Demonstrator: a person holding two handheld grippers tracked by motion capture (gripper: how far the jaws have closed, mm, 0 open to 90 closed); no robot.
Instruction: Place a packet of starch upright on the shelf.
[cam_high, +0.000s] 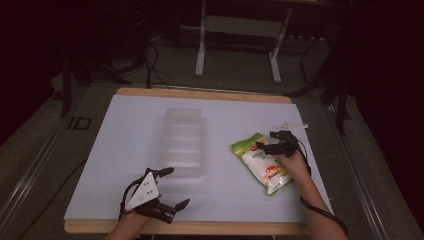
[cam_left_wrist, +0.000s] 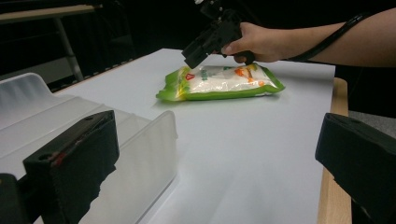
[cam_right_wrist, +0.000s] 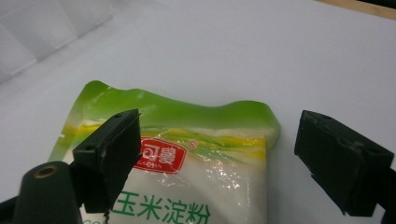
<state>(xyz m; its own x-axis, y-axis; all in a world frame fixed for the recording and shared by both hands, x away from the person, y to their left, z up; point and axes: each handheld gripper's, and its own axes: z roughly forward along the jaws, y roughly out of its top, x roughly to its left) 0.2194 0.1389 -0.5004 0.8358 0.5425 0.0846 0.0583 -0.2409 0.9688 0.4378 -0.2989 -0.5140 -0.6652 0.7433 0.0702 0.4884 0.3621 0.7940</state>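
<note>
Starch bag (cam_high: 261, 162), green-edged with a white middle, lies flat on the right part of the worktop (cam_high: 125, 150), a white sheet over a wooden board whose edge shows at front and back. The right gripper (cam_high: 272, 146) hangs just over the bag's upper end, jaws wide, holding nothing. A clear plastic tray (cam_high: 183, 142) sits at mid-worktop. The left gripper (cam_high: 170, 187) rests near the front edge, jaws wide and empty. Beyond, grey floor, cables and a white metal stand (cam_high: 237, 30) fade into a dark room.
</note>
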